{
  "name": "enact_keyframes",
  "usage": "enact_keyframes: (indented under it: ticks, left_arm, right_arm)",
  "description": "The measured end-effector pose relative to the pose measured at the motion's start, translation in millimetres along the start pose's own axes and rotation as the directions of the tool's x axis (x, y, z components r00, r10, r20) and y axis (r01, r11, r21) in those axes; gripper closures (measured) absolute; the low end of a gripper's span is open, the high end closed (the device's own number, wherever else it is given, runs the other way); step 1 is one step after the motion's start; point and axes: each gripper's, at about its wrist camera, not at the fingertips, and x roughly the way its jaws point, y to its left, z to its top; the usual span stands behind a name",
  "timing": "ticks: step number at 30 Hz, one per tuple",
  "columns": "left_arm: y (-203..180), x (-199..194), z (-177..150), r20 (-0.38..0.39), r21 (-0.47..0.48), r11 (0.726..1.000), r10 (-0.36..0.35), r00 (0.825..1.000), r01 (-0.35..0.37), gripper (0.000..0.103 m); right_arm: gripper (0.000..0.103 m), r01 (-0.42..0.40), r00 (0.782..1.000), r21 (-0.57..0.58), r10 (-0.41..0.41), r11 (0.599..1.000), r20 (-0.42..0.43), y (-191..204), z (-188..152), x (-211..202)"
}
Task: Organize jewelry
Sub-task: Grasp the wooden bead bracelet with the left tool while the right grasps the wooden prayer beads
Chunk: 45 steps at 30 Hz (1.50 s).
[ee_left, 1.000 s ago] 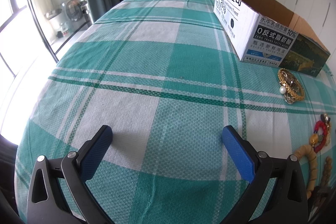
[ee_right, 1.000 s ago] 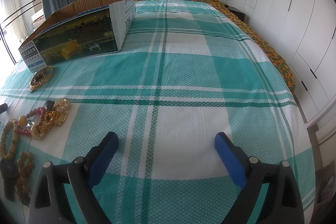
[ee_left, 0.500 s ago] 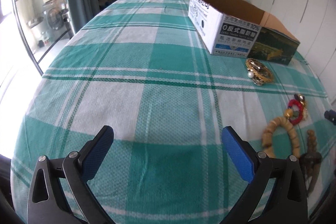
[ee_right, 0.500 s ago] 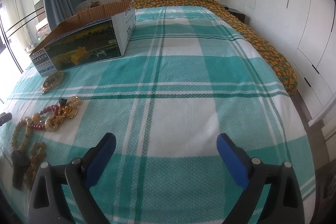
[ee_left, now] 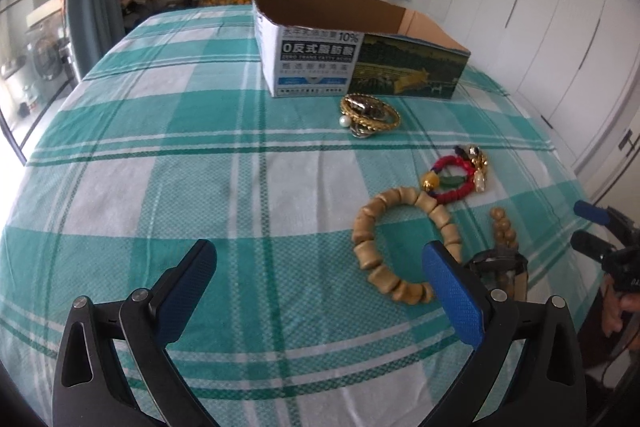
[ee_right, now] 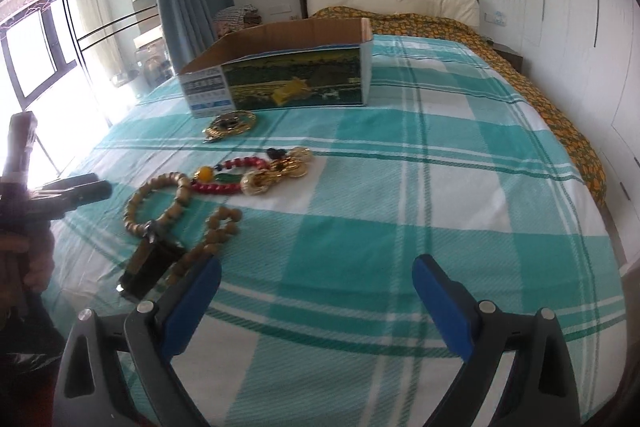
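- Left wrist view: our left gripper (ee_left: 320, 287) hangs above the teal-and-white checked bedspread (ee_left: 200, 167) with its blue-padded jaws spread wide and nothing between them. The chunky tan wooden-bead bracelet (ee_left: 394, 239) lies just beside the right-hand pad, touching the red cord bracelet with yellow and green stones (ee_left: 452, 179); if we close on one, we could drag the other along.
- The coiled gold bangles with a pearl (ee_left: 370, 115) sit just in front of the open cardboard box with printed sides (ee_left: 360, 63); a careless sweep might push them against its wall.
- Right wrist view: our right gripper (ee_right: 316, 291) is likewise wide open and empty. A dark-strapped wristwatch (ee_right: 148, 267) and a strand of small round brown beads (ee_right: 220, 227) lie at its left pad, overlapping, so we risk a tangled or partial grab.
- The soft bedding may let the pads pinch fabric together with the beads.
- Both tools face the same cluster, so we think they could collide.
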Motion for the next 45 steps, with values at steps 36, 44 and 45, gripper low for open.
enact_keyframes:
  ticks: [36,44,45]
  left_arm:
    - [-44.0,6.0,-5.1,-0.053,0.067,0.998,0.016,0.998,-0.012,0.09]
    - [-42.3,-31.1,19.1,0.013,0.027,0.999,-0.04,0.999,0.04,0.09]
    - [-42.0,-35.0,21.8,0.018,0.023,0.999,-0.045,0.999,0.044,0.09]
  right_arm:
    - [0.091,-0.045,0.998,-0.07,0.043,0.996,-0.039,24.9,1.0,15.7]
    - [0.091,-0.062,0.998,-0.04,0.063,0.997,0.014,12.9,23.4,-14.6]
    - [0.091,-0.065,0.998,-0.039,0.066,0.997,0.019,12.9,26.3,-17.4]
